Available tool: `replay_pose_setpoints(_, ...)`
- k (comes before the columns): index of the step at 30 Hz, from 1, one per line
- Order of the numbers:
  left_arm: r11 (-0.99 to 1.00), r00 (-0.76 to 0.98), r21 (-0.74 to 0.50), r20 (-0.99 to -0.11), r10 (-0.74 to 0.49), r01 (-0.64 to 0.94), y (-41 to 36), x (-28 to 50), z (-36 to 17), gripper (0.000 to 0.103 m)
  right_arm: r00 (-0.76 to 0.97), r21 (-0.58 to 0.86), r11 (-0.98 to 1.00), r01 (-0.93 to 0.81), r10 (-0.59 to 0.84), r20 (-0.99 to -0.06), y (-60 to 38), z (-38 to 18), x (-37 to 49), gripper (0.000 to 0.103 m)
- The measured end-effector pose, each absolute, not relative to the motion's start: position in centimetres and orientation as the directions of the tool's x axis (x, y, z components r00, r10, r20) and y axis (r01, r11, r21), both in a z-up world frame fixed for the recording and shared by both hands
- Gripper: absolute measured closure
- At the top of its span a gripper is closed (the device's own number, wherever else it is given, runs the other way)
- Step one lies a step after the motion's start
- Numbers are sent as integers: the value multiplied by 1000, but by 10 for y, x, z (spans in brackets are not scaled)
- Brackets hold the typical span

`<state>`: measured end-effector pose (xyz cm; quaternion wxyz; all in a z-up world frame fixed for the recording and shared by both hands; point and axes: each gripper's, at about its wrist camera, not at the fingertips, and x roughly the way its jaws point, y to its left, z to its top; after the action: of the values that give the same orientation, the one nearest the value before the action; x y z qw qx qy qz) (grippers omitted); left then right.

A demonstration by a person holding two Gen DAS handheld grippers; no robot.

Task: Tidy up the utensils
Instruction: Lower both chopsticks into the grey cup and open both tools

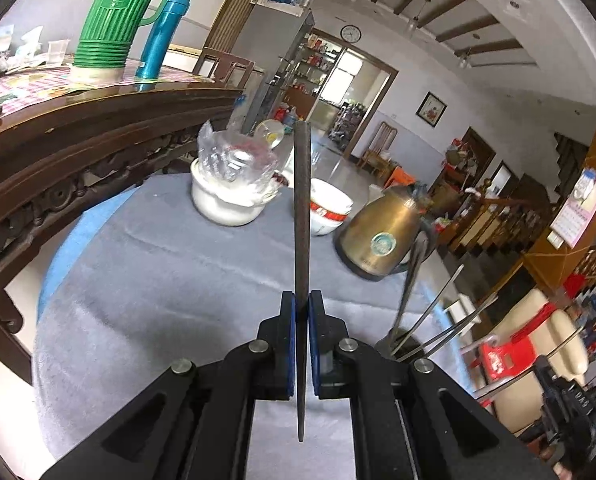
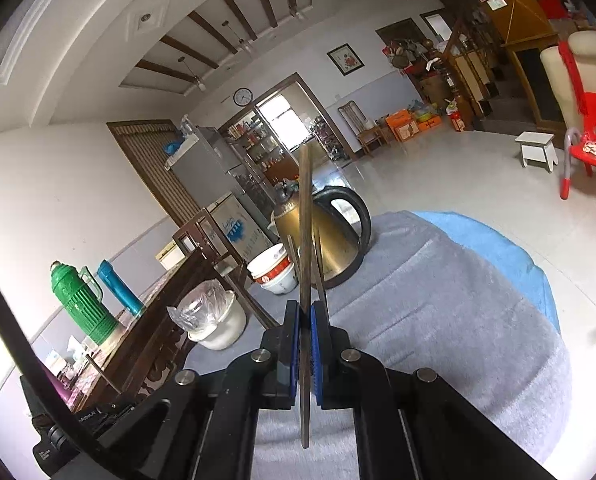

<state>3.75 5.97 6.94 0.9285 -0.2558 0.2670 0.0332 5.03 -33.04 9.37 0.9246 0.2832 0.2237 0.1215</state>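
My left gripper (image 1: pixel 302 300) is shut on a dark, tapered chopstick (image 1: pixel 302 208). The chopstick stands upright between the blue pads, above the grey-clothed round table (image 1: pixel 157 280). My right gripper (image 2: pixel 305 308) is shut on a thin brown stick-like utensil (image 2: pixel 306 220), with two more thin sticks (image 2: pixel 321 276) beside it. In the left wrist view a fan of metal utensils (image 1: pixel 430 308), one with a spoon-like handle, rises at the right. Their base is hidden behind my left gripper's finger.
At the far side of the round table stand a white pot with a plastic bag (image 1: pixel 229 188), stacked red-and-white bowls (image 1: pixel 328 210) and a gold kettle (image 1: pixel 382 236). A tall carved wooden table (image 1: pixel 77 132) at the left holds a green thermos (image 1: pixel 115 20) and a blue flask (image 1: pixel 161 36).
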Motion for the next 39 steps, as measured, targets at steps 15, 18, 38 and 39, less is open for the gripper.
replay_pose_setpoints(15, 849, 928, -527, -332, -167, -35, -9, 103, 120, 97, 938, 501, 858, -112, 258, -232, -322, 128, 87, 97)
replay_pose_setpoints(18, 867, 924, -497, -341, -172, -22, -28, 119, 114, 97, 937, 472, 874, -114, 252, -241, -310, 122, 101, 97)
replay_pose_setpoints(38, 932, 857, -361, -483, -182, -5, -70, 166, 47, 97, 879, 377, 917, -131, 283, -383, -270, 51, 136, 97)
replay_pose_setpoints(39, 934, 853, -358, -488, -185, -3, -71, 165, 45, 97, 876, 375, 918, -133, 285, -388, -268, 49, 136, 97)
